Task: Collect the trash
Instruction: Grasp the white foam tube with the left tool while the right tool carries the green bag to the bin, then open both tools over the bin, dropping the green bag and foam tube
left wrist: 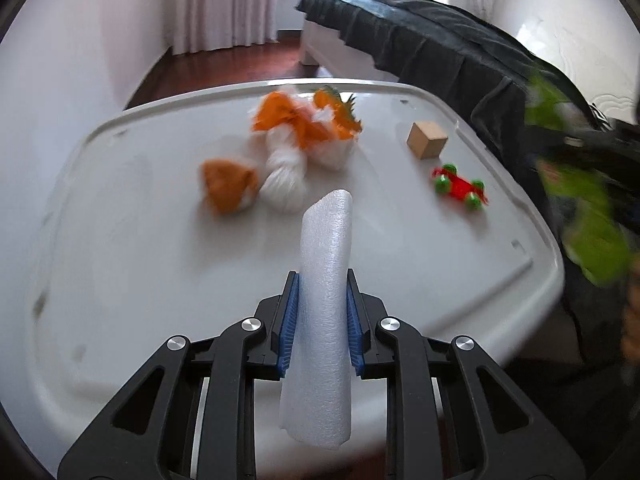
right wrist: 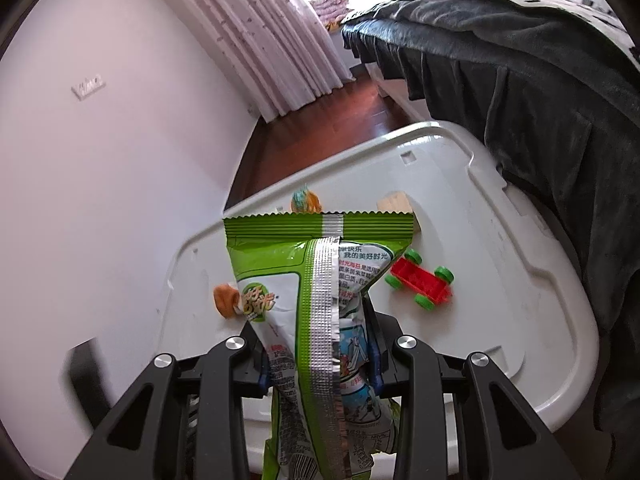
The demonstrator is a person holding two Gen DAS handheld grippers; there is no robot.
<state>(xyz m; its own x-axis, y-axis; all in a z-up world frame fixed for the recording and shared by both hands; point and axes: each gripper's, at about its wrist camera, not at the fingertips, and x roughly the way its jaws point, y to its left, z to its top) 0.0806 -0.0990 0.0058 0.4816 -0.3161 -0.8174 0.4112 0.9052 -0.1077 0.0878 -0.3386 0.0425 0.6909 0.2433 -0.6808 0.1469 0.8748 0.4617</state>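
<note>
My left gripper [left wrist: 322, 280] is shut on a white foam tube [left wrist: 326, 280], held upright above the white plastic lid [left wrist: 160, 260]. My right gripper [right wrist: 316, 344] is shut on a green snack bag [right wrist: 316, 276], held above the same lid [right wrist: 500, 300]; the bag hides its fingertips. The bag and right gripper show as a green blur at the right edge of the left wrist view [left wrist: 588, 216].
On the lid lie an orange and white plush toy [left wrist: 288, 148], a wooden cube [left wrist: 427, 140] and a red toy car with green wheels [left wrist: 460, 188], also in the right wrist view [right wrist: 420, 280]. A bed with a dark blanket [right wrist: 540, 100] borders the lid's right. White wall at left.
</note>
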